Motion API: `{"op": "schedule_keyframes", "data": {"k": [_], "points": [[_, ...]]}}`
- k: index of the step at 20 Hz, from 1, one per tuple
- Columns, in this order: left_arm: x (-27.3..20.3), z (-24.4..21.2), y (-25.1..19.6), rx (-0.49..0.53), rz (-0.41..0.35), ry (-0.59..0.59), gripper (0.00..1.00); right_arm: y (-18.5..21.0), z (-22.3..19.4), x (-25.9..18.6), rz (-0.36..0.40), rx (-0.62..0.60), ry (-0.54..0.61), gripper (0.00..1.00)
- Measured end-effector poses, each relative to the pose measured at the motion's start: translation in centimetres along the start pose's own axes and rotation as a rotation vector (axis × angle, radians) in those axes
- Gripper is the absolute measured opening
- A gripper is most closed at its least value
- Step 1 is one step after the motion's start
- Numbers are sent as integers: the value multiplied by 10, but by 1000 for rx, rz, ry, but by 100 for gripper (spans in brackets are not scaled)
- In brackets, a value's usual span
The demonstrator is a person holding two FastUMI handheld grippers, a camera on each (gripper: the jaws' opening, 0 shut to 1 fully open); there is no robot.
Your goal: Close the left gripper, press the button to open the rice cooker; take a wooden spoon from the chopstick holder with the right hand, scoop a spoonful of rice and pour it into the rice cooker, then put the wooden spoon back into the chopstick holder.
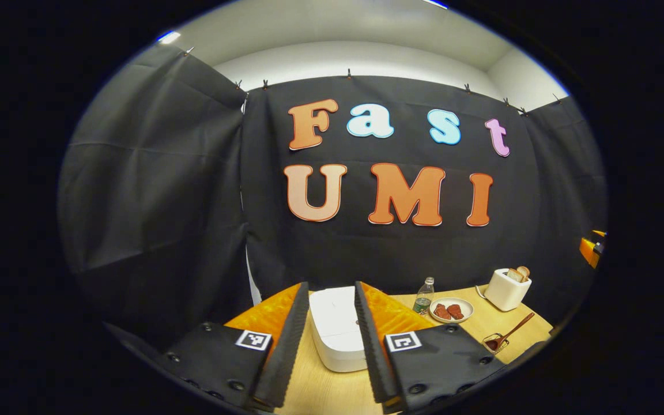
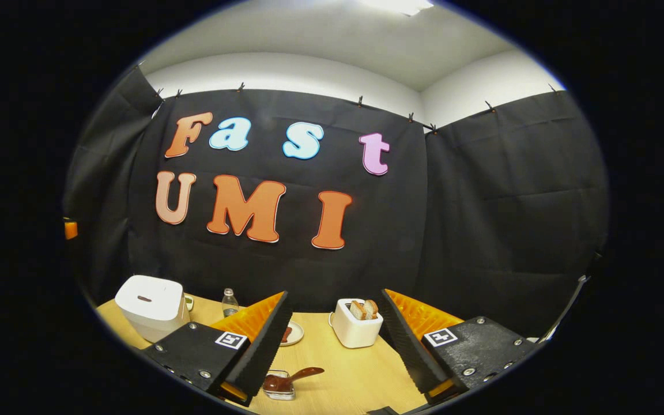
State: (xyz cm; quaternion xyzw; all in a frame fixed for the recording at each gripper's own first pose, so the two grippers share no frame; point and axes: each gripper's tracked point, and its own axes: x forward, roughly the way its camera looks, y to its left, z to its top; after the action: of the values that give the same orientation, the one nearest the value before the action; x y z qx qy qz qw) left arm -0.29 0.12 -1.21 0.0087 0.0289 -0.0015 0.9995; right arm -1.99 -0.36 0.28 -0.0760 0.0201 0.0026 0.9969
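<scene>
Table (image 1: pixel 320 392): rice cooker (image 1: pixel 336 328) between left gripper (image 1: pixel 327 346) fingers

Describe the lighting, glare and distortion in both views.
Left gripper view: even overhead light, sharp focus; fisheye bends the table edge, and the white rice cooker lid is bright, almost washed out. Right gripper view: a ceiling lamp glares at the top; the toaster and rice cooker stay crisp, with soft shadows under them.
</scene>
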Motion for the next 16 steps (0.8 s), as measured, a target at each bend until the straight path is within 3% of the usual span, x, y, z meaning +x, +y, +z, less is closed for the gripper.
{"op": "schedule_keyframes", "data": {"k": [4, 5, 6, 10, 16], "points": [[0, -3, -8, 8, -32, 19, 7, -2, 0, -2, -1, 2, 5, 96], [-1, -2, -11, 6, -37, 17, 6, -2, 0, -1, -1, 5, 7, 92], [6, -8, -18, 0, -56, 26, 4, -4, -1, -1, -3, 8, 8, 96], [9, -9, -32, -1, -120, 41, 4, -8, -2, -1, -7, 35, 17, 96], [54, -27, -57, 4, -190, 50, 4, -16, -8, -2, -13, 45, 35, 96]]}}
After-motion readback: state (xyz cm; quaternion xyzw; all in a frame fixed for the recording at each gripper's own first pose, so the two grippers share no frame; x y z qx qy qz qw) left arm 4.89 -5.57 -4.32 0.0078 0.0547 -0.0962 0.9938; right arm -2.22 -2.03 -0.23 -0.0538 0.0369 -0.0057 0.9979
